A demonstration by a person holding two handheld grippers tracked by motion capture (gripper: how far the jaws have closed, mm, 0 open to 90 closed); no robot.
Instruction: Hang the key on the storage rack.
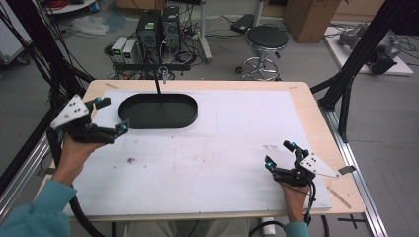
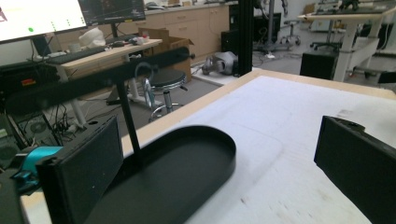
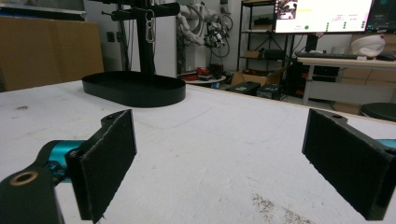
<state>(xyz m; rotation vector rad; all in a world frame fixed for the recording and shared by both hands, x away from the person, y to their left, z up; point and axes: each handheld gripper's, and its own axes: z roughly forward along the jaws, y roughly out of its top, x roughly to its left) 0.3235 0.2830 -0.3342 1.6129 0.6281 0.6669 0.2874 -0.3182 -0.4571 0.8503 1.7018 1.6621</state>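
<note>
Tabletop: black tray (image 1: 148,118) (nothing inside)

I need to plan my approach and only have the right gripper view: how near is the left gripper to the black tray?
Observer: In the high view the left gripper hovers at the left end of the black tray, jaws open.
Operator: Anything in the tray?
Observer: The left gripper view shows it bare, just the stand post rising from it.
Operator: Where is my right gripper on the table?
Observer: The right gripper is near the table's front right corner, far from the tray, open.
</note>
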